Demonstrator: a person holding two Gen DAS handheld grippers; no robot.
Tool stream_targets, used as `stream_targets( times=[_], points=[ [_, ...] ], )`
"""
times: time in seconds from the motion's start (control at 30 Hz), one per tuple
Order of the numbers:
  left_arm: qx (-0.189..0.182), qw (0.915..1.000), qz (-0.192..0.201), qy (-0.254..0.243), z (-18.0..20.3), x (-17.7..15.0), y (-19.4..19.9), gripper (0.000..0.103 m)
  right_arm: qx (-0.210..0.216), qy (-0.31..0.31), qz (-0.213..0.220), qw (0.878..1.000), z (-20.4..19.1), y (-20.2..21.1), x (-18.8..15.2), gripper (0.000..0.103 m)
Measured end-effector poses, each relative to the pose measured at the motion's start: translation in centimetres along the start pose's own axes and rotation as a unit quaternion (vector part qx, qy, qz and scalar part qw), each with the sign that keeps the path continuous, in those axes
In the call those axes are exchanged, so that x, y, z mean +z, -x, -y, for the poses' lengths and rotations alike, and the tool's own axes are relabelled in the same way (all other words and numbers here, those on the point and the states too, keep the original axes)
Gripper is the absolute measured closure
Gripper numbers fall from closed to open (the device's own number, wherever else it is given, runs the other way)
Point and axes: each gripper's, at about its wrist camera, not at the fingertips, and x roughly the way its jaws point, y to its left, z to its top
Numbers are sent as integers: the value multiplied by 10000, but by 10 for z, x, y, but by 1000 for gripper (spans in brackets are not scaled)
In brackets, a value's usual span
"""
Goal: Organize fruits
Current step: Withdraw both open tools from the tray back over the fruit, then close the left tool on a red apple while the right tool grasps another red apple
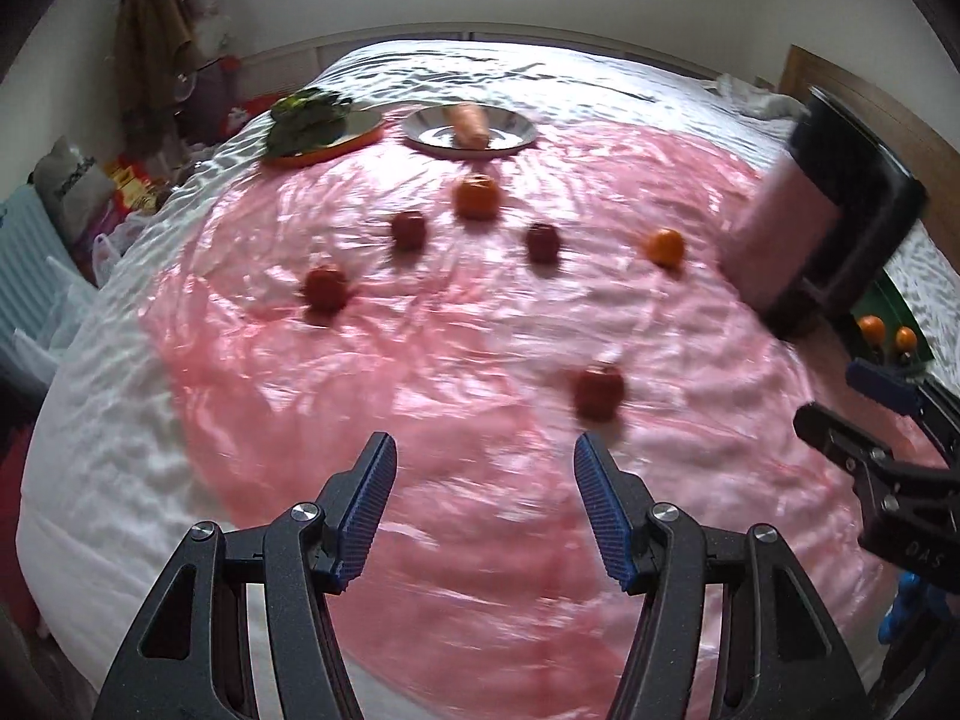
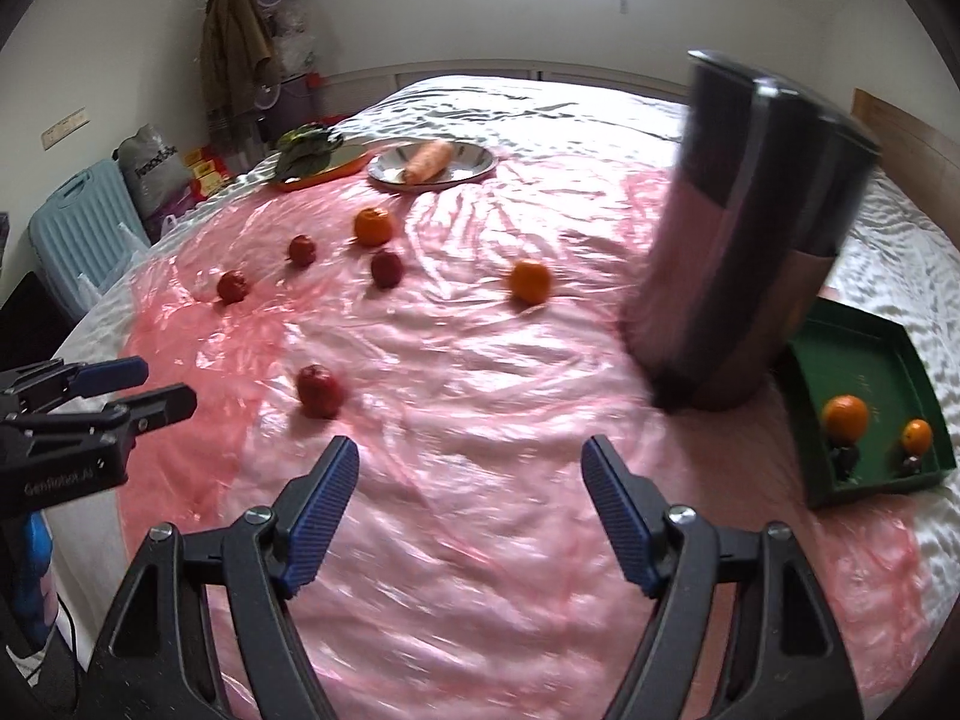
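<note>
Several small red fruits lie loose on a pink plastic sheet (image 1: 480,330) spread over a bed; the nearest red fruit (image 1: 599,391) sits just beyond my left gripper (image 1: 485,459), which is open with nothing between its fingers. Two oranges (image 1: 476,197) (image 1: 666,247) lie farther back. My right gripper (image 2: 470,465) is open and empty too, over bare sheet; the nearest red fruit (image 2: 320,390) is ahead to its left. A green tray (image 2: 864,360) at the right holds two oranges (image 2: 845,417) (image 2: 917,435). Each gripper shows at the edge of the other's view.
A tall dark metal container (image 2: 750,240) stands on the sheet beside the green tray. At the back, a silver plate (image 1: 469,132) holds a carrot and an orange-rimmed plate (image 1: 324,138) holds leafy greens. A blue suitcase (image 2: 84,228), bags and a hanging coat are left of the bed.
</note>
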Motion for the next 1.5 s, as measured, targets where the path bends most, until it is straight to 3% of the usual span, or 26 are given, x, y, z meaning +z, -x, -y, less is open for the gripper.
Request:
stream_targets(
  times=[0.4,0.73,0.87,1.0,1.1,1.17,1.5],
  points=[
    [186,9989,-4,426,-93,49,-46,47,607,286,-463,9967,-58,-65,24,0],
    [235,9987,-242,382,-111,77,-101,47,624,306,-752,9947,-65,-99,29,1],
    [309,9987,-294,290,-110,83,-116,47,641,378,-825,9938,-66,-106,29,10],
    [362,9984,-369,208,-109,86,-129,48,669,391,-893,9930,-67,-112,26,34],
    [411,9981,-418,167,-108,86,-136,55,715,396,-915,9924,-67,-114,24,54],
    [384,9980,-469,165,-107,84,-140,68,740,418,-906,9923,-67,-114,23,54],
    [432,9983,-309,251,-111,83,-130,69,1121,232,-596,9916,-55,-97,26,54]
  ],
)
